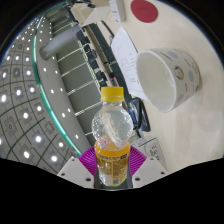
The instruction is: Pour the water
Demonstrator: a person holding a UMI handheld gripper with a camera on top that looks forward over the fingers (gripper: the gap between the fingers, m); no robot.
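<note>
One bottle (112,140), partly full of yellow liquid, clenched in tongs (112,160); white cup (170,78) beyond.

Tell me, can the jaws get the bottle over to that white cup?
Probably yes. The gripper has its jaws closed on the bottle, which still wears its yellow cap. The white cup sits just beyond, to the right, and nothing stands between them.

clear bottle (111,140), yellow cap, seemingly amber liquid; white cup (170,78).
</note>
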